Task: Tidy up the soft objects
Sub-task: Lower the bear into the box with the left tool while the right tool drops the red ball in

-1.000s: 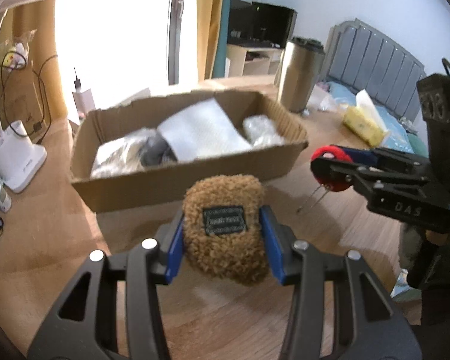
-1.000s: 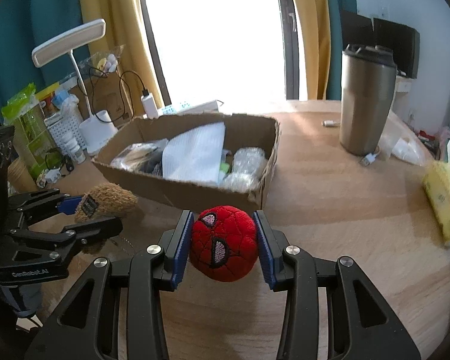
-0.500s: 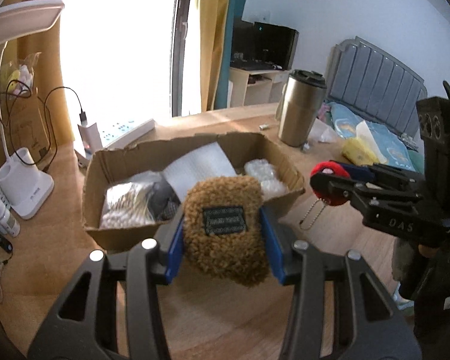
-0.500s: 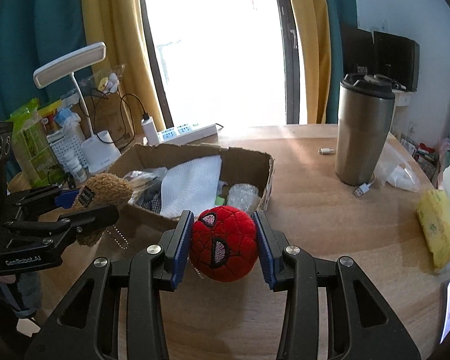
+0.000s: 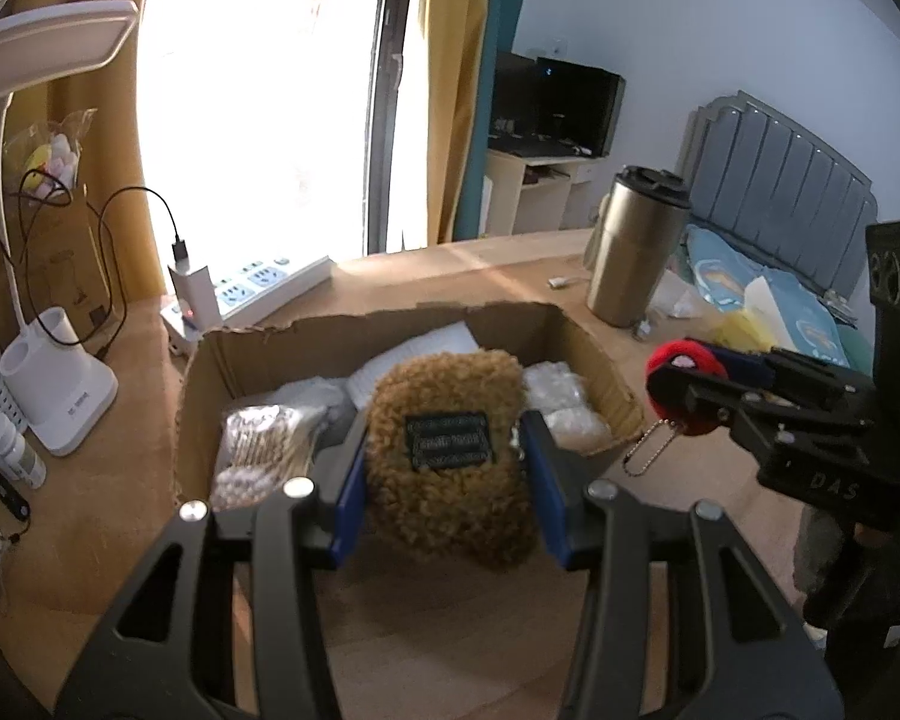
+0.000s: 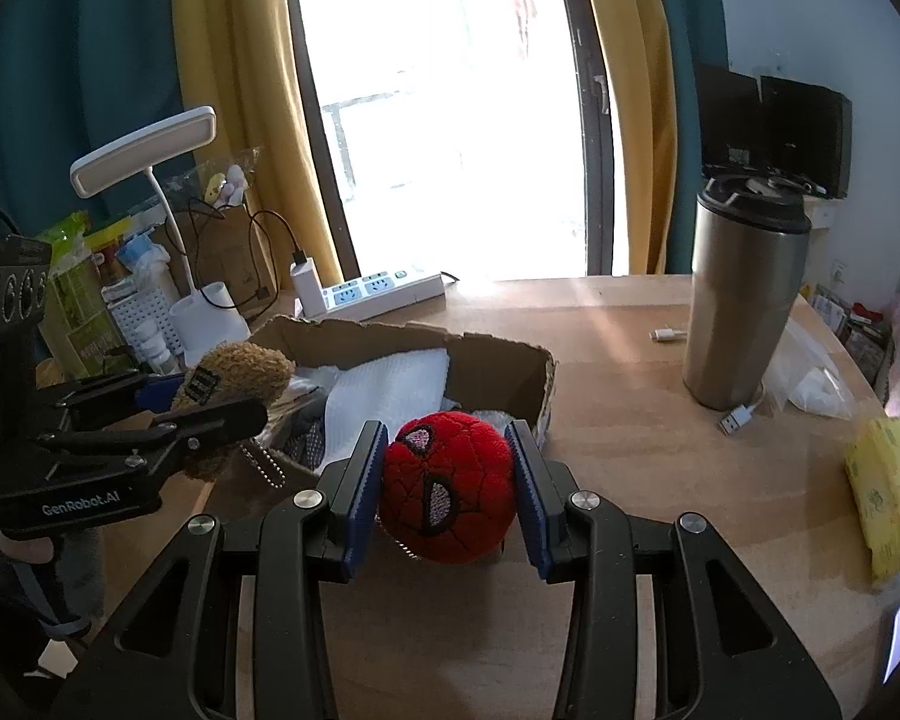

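Note:
My left gripper (image 5: 447, 468) is shut on a fuzzy brown plush (image 5: 450, 456) with a dark label, held in the air over the near edge of an open cardboard box (image 5: 390, 330). My right gripper (image 6: 447, 480) is shut on a red spider-mask plush ball (image 6: 447, 483), lifted above the table just before the box (image 6: 498, 378). In the left wrist view the right gripper (image 5: 678, 387) shows at the right with the red plush (image 5: 684, 354) and a dangling bead chain. The box holds white padding and clear plastic bags.
A steel tumbler (image 6: 744, 300) stands on the wooden table (image 6: 660, 480) right of the box, with a USB cable beside it. A white power strip (image 6: 378, 288), desk lamp (image 6: 150, 150) and bottle basket lie at the back left. A yellow pack (image 6: 882, 492) sits at the right edge.
Both grippers have risen with their plushes and tilted up, so the box now sits lower in both views and partly behind the held toys. Neither grip has altered.

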Motion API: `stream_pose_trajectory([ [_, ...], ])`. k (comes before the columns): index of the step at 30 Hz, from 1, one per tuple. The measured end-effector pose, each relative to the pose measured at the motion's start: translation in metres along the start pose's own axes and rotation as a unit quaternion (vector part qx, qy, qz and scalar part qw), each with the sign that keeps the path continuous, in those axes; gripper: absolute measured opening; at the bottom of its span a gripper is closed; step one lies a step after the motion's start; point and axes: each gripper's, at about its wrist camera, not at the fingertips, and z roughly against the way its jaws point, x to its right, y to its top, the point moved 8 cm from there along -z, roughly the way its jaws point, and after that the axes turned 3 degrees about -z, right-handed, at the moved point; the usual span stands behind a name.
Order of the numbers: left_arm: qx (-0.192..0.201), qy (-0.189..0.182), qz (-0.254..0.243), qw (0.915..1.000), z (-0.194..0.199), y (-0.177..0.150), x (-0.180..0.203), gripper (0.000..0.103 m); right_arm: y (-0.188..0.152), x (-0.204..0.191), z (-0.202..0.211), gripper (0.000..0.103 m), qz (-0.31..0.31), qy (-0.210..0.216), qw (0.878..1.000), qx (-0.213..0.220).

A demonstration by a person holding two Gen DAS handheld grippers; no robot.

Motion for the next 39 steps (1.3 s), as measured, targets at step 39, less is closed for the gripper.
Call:
stream_pose_trajectory([
  [39, -0.06, 0.017, 0.036, 0.9974, -0.082, -0.017, -0.028, 0.049, 0.024, -0.014, -0.082, 0.043, 0.019, 0.039, 0.999, -0.022],
])
